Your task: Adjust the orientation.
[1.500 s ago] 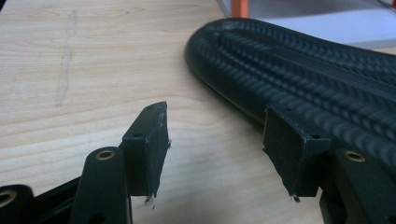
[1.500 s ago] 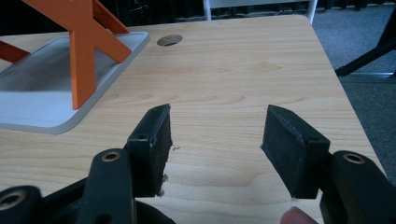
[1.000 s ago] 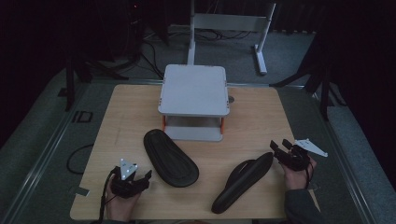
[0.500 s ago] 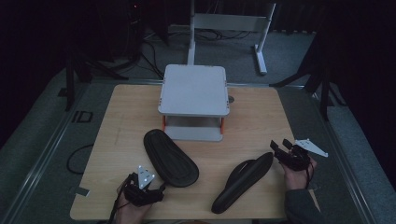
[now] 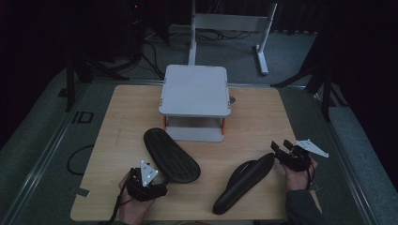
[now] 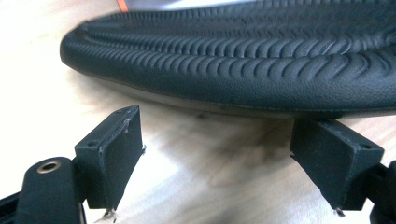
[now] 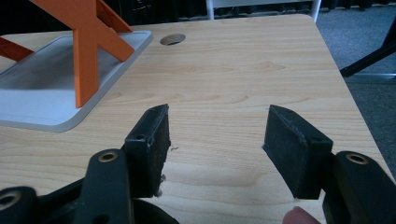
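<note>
Two black slippers lie on the wooden table. The left slipper rests sole up, and its ribbed tread crosses the top of the left gripper view. My left gripper sits at that slipper's near end. Its jaws have just been opening and stand wide, with bare table between them and the slipper's edge just beyond the tips. The right slipper lies slanted at the front right. My right gripper hovers beside its far end, open with nothing between its fingers.
A white two-level stand on orange legs stands at the table's middle back, with a cable hole beside it. Metal frame legs and cables lie on the floor beyond. The table's right edge runs close to my right hand.
My left gripper has moved to the right, up to the near end of the left slipper, and turned toward it. The right gripper and both slippers have stayed put.
</note>
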### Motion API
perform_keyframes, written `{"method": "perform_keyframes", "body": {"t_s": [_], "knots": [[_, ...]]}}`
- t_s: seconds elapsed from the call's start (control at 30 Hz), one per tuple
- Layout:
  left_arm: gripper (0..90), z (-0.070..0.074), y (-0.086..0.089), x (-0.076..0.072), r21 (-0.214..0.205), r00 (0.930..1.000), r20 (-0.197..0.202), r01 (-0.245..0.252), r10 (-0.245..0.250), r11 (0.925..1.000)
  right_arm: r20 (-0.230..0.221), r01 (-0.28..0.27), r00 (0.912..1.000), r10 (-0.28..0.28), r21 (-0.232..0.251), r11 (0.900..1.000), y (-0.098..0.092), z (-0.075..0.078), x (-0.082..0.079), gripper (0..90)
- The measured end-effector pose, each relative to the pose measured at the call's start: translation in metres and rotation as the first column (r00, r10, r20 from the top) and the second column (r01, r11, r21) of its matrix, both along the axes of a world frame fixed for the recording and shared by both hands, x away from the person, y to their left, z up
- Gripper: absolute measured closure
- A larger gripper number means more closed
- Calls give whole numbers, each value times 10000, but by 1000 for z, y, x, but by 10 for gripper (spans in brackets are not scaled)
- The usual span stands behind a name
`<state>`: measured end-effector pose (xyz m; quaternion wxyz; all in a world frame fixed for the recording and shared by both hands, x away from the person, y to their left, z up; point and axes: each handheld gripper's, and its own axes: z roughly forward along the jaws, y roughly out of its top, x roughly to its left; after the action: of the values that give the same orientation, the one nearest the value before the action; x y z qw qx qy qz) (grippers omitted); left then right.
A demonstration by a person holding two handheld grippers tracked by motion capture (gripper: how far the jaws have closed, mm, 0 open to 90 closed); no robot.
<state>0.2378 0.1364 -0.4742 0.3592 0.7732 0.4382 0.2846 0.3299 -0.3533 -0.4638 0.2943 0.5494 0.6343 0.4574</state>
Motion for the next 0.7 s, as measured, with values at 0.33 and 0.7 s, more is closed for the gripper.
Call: {"method": "perform_keyframes", "body": {"t_s": [0.33, 0.7], "knots": [[218, 27, -12, 21, -202, 9970, 710, 317, -302, 9993, -33, -10, 10000, 10, 16, 10000, -1, 0, 0, 400], [249, 32, -22, 49, -680, 9951, 824, 606, -549, 9958, -55, 24, 10000, -23, 92, 10000, -3, -1, 0, 399]]}}
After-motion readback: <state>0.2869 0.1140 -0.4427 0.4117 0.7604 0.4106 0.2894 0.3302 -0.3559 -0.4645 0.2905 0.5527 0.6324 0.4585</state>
